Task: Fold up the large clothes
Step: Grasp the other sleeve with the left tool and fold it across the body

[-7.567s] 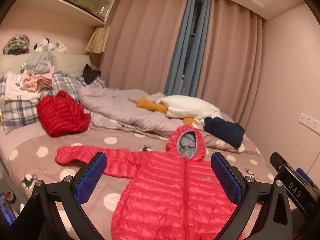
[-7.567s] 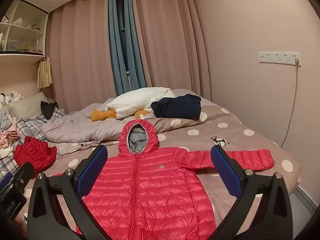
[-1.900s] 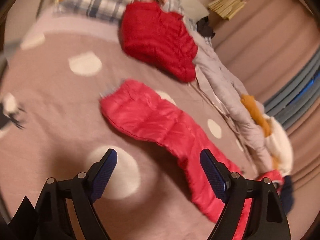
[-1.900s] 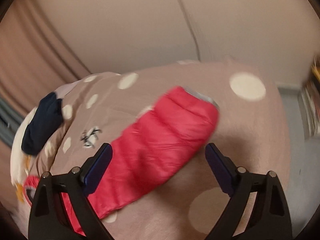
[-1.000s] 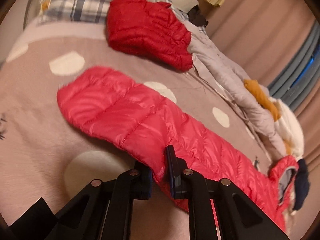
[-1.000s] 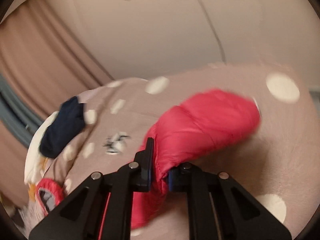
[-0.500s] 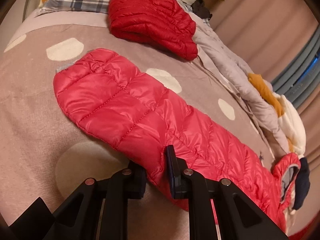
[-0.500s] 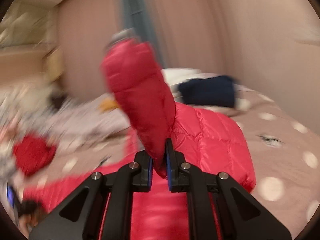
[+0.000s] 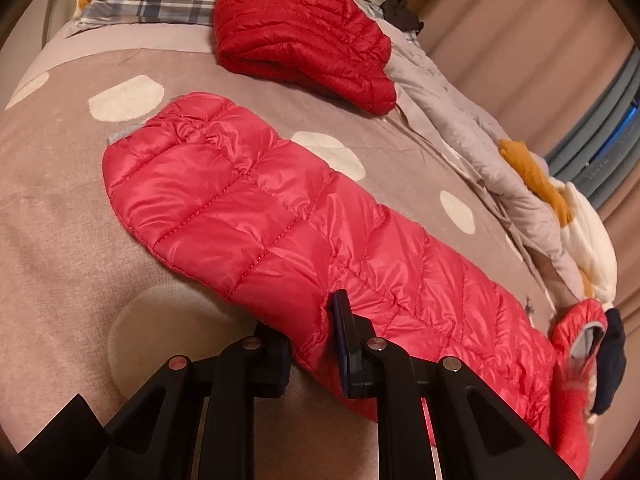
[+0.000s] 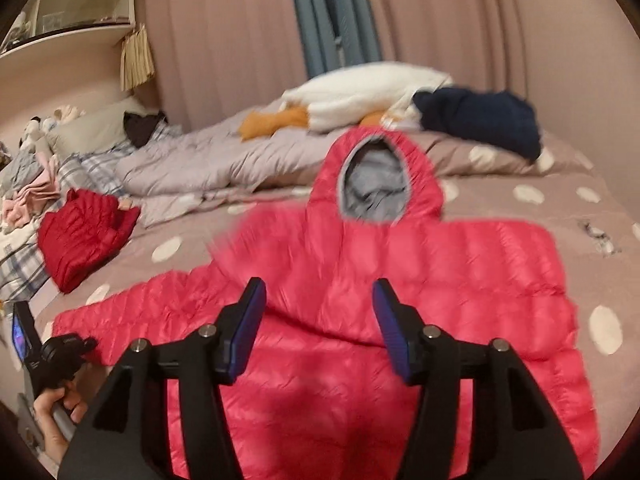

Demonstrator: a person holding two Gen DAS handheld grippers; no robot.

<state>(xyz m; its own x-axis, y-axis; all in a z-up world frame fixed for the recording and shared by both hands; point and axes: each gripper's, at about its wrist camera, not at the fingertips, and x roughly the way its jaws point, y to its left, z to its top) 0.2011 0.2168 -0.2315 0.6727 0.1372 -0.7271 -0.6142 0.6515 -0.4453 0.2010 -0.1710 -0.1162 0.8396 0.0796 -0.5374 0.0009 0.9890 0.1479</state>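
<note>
One pink puffer jacket (image 10: 420, 288) lies face up across the near half of the bed (image 10: 592, 200), hood (image 10: 376, 184) toward the far edge; its right sleeve is folded in over the chest, its left sleeve (image 9: 248, 208) lies stretched out toward the bed's left edge. Left gripper (image 9: 312, 340): jaws clamped on the lower seam of that left sleeve, partway along its length. Right gripper (image 10: 318, 320): jaws opening, nothing between them, poised above the folded chest. Step in hand, as judged: fold the left sleeve across to match the right. To do it well, lift the sleeve clear of the bedspread, carry it over at the shoulder line so the cuff lands level on the chest, and let go only once it lies flat; the slick quilted shell may slide or spring back, so the free gripper could press down the fold. Count: one pink jacket, two sleeves, one hood; one folded red jacket (image 10: 84, 236) near the left edge; one navy garment (image 10: 480, 124) and one white plush (image 10: 360, 88) at the far edge; two grippers.
</note>
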